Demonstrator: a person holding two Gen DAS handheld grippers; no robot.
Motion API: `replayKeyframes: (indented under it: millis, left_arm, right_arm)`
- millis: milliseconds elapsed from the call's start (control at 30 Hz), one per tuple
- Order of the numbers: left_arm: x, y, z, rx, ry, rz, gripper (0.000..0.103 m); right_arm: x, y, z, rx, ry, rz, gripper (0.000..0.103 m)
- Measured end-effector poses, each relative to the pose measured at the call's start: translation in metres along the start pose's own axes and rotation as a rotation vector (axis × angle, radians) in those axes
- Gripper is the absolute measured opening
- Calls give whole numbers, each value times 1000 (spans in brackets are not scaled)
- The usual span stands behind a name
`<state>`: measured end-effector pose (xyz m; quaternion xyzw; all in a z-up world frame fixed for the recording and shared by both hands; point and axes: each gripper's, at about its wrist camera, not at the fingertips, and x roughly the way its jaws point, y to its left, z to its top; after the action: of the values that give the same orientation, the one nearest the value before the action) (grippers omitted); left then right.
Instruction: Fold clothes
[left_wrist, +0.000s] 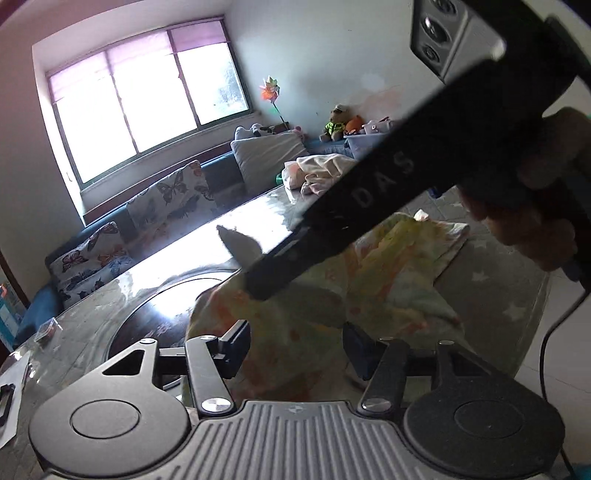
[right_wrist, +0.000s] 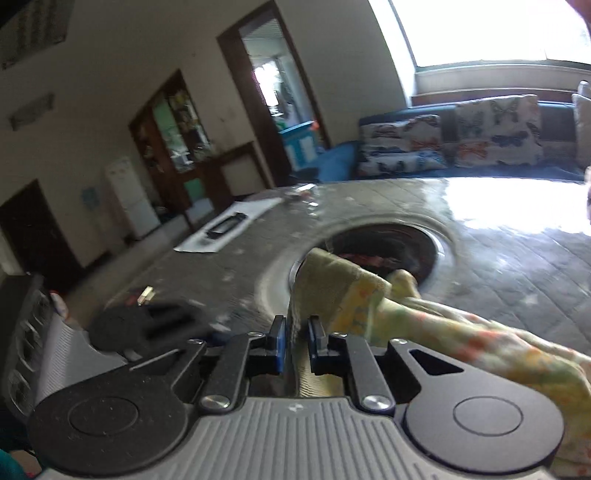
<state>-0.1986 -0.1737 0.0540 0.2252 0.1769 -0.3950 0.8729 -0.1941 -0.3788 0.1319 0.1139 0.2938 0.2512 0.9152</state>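
Yellow-green floral cotton garment (left_wrist: 369, 280) lies centre frame on grey tiled counter (right_wrist: 517, 266). Right gripper (right_wrist: 297, 349) narrow, pinching garment edge. Left gripper (left_wrist: 295, 349) wide, empty. Keep pinch firm, pull fold flat, left pins cloth.

So we've got a glossy grey tiled-pattern bench (right_wrist: 517, 258) with a round dark inset (right_wrist: 388, 243) in the middle. The yellow floral garment (left_wrist: 388, 273) is draped over it, partly across that inset. A white sheet of paper (right_wrist: 236, 225) with a dark object on it sits near the far edge.
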Motion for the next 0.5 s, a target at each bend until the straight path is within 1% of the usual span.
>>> replayKeyframes:
  millis: [33,100,133,167,200,233,267,300,367,433,500]
  left_arm:
    - [3,0,2,-18,-10,-4,59]
    - [5,3,4,-44,-34,1,50]
    - [7,5,4,-52,-39,7,32]
    - [10,9,4,-62,-29,10,16]
    - [13,13,3,-78,-13,19,11]
    - [15,19,2,-95,3,31,7]
    - [17,25,-1,-112,13,48,7]
    - [18,31,-3,-129,19,68,6]
    - [14,48,-8,-171,25,112,6]
    - [8,66,-13,-216,28,163,6]
    - [2,87,-20,-266,28,230,6]
  right_arm:
    - [0,2,2,-2,-1,13,11]
    - [-2,4,4,-3,-7,28,11]
    - [-3,4,5,-2,-12,30,13]
    - [-4,4,6,-1,-18,31,14]
    - [-6,3,7,5,-30,25,15]
    - [-8,2,6,9,-42,12,20]
    - [-11,0,5,8,-52,-13,24]
    - [-14,-2,4,5,-62,-42,25]
    - [-19,-5,0,-8,-69,-118,40]
    - [-18,-5,-7,-82,-44,-229,42]
    - [-12,-3,-16,-147,-9,-303,49]
